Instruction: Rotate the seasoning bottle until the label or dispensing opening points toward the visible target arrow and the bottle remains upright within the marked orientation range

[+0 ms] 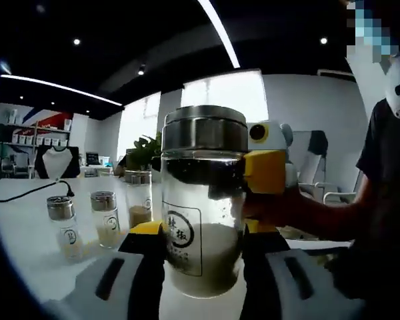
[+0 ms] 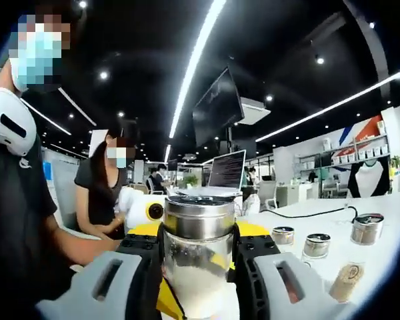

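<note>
A glass seasoning bottle [image 1: 203, 267] with a steel cap and a black-printed label stands upright, half full of pale powder. In the left gripper view my left gripper [image 1: 203, 230] is shut on its lower body, black jaws pressed to both sides. The yellow and white right gripper [image 1: 263, 172] reaches in from the right and clamps the bottle just under the cap. In the right gripper view the same seasoning bottle [image 2: 198, 267] sits between the jaws of my right gripper [image 2: 198, 235], which is shut on it. The left gripper [image 2: 147, 212] shows behind it.
Three small capped bottles [image 1: 105, 217] stand on the white table [image 1: 27, 260] to the left, near a black cable [image 1: 27, 193]. More bottles [image 2: 317, 245] stand on the table [image 2: 387, 267]. A person's arm [image 1: 320, 217] is close on the right; a seated person [image 2: 103, 190] is behind.
</note>
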### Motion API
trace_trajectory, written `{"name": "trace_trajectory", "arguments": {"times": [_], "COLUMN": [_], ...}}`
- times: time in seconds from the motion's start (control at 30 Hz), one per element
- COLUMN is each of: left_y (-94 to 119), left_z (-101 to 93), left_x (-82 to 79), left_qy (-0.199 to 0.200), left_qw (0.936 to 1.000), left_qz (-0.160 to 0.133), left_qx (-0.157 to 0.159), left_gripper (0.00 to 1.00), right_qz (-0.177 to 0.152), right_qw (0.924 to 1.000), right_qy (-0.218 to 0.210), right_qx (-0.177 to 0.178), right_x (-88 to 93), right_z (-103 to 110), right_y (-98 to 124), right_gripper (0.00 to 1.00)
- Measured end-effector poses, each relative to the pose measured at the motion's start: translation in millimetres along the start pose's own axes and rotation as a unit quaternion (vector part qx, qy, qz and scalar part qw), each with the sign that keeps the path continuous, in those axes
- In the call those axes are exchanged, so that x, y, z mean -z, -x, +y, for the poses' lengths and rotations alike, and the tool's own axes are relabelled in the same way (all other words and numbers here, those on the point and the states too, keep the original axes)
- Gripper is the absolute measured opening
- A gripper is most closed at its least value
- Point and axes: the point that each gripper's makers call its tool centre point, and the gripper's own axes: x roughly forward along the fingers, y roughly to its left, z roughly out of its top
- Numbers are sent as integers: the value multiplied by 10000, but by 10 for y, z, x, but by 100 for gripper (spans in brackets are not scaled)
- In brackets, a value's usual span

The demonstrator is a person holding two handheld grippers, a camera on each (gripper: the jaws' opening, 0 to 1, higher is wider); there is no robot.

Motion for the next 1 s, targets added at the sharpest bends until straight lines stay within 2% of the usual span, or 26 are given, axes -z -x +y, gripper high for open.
{"name": "trace_trajectory", "arguments": {"times": [0.1, 0.17, 0.23, 0.33, 0.37, 0.43, 0.53, 0.57, 0.63, 0.77, 0.87, 0.93, 1.0], "left_y": [-11, -13, -12, -19, -21, -14, 41, 67, 107, 160, 204, 229, 244], "left_z": [-115, -172, -172, -100, -45, 116, 327, 394, 484, 584, 652, 696, 709], "left_x": [7, -11, -35, -52, -39, -13, 39, 49, 66, 92, 103, 125, 146], "left_qy": [44, -58, -1, -21, -43, -288, -622, -732, -807, -817, -955, -1086, -1121], "left_qw": [9995, 9992, 9992, 9999, 10000, 9975, 9878, 9824, 9747, 9652, 9531, 9441, 9401], "left_qz": [-6, -48, -85, -48, 13, 143, 374, 448, 553, 611, 675, 749, 771], "left_qx": [320, 404, 392, 114, -85, -623, -1381, -1656, -2012, -2408, -2792, -3022, -3126], "left_gripper": [46, 46, 46, 46, 46, 45, 45, 45, 45, 45, 45, 45, 45], "right_qz": [-127, -250, -380, -398, -402, -268, 95, 97, 64, -5, 5, 143, 287], "right_qw": [9994, 9983, 9977, 9979, 9981, 9996, 9974, 9965, 9951, 9929, 9902, 9870, 9845], "right_qy": [-64, -168, -278, -379, -377, 2, 565, 613, 596, 460, 467, 535, 582], "right_qx": [-323, -490, -482, -342, -273, 37, 431, 555, 786, 1093, 1315, 1508, 1627], "right_x": [-19, -43, -66, -64, -57, -26, 66, 75, 92, 131, 163, 201, 230], "right_z": [99, 136, 124, 57, 38, -50, -104, -131, -211, -296, -338, -370, -376], "right_y": [27, 51, 62, 52, 36, -8, -128, -153, -192, -255, -307, -328, -348], "right_gripper": [38, 38, 38, 38, 38, 37, 37, 37, 37, 38, 39, 39, 39]}}
